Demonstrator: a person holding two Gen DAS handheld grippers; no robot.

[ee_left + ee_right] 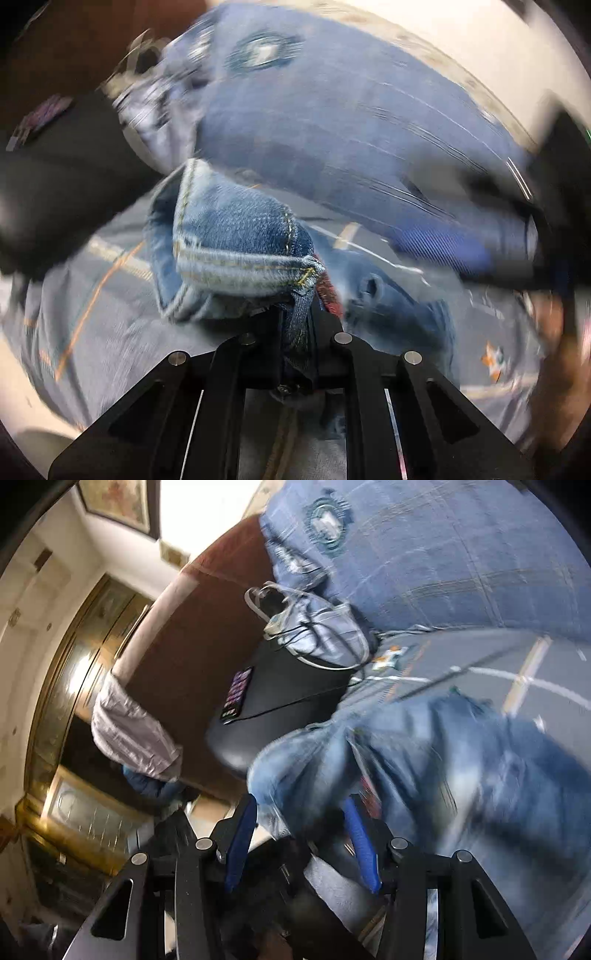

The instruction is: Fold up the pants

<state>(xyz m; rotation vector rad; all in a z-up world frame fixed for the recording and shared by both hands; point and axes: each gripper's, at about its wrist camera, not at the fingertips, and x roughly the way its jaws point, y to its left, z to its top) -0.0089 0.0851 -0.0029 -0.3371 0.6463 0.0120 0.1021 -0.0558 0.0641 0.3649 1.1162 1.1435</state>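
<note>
Left gripper fingers clamped on jeans hem; right gripper wide around denim; no fold finished.

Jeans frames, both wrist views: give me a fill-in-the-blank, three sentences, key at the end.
1. The left gripper is shut on a ____ hem of the jeans.
2. The pads on the right gripper's fingers are coloured ____.
3. In the right wrist view, the bedspread under the jeans is mainly ____ with thin lines.

Missing words: denim; blue; grey
</note>
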